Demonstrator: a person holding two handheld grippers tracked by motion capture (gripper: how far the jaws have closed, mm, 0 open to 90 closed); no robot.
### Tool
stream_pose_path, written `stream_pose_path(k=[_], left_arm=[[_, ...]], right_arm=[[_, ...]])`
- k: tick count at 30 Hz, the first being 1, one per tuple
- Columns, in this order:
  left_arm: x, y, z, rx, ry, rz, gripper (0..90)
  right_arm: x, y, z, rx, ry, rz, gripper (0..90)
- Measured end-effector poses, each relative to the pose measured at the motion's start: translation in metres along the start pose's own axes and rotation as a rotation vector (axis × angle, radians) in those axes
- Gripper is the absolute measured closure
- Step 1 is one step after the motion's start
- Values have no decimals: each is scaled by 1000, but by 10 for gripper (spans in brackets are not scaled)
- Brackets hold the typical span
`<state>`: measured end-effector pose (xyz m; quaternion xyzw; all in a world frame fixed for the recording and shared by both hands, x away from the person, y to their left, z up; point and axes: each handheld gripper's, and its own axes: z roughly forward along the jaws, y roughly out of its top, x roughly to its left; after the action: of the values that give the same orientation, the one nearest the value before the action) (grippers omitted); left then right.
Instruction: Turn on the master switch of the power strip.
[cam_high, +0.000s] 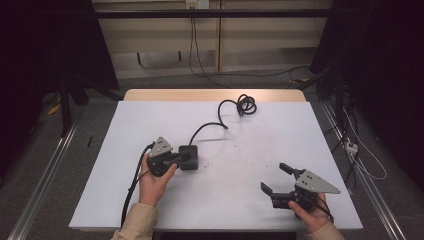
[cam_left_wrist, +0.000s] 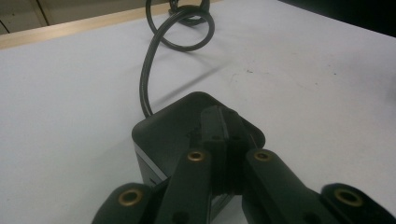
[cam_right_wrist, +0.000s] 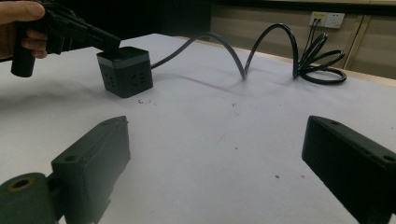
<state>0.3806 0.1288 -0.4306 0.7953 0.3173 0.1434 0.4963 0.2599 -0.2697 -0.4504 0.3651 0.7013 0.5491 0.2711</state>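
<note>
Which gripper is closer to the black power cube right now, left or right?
Left. The left gripper has its closed fingers resting on top of the power cube. The right gripper sits open near the table's front right, well away from it.

Left gripper (cam_high: 184, 157) closed (right gripper (cam_high: 278, 179) spread wide)

1. Black power cube (cam_high: 189, 156) stands left of centre on the surface (cam_high: 250, 190).
2. Its cable (cam_high: 235, 107) arcs and coils toward upper centre.
3. Centre, right and lower stretches lie open for passing.
</note>
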Motion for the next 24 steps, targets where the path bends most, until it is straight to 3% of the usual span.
stream_pose_path(k=[15, 24], left_arm=[[0, 1, 0, 4, 5, 3, 900], [0, 1, 0, -1, 3, -22, 900]], right_arm=[[0, 0, 0, 0, 0, 2, 71], [-1, 0, 0, -2, 0, 1, 71]])
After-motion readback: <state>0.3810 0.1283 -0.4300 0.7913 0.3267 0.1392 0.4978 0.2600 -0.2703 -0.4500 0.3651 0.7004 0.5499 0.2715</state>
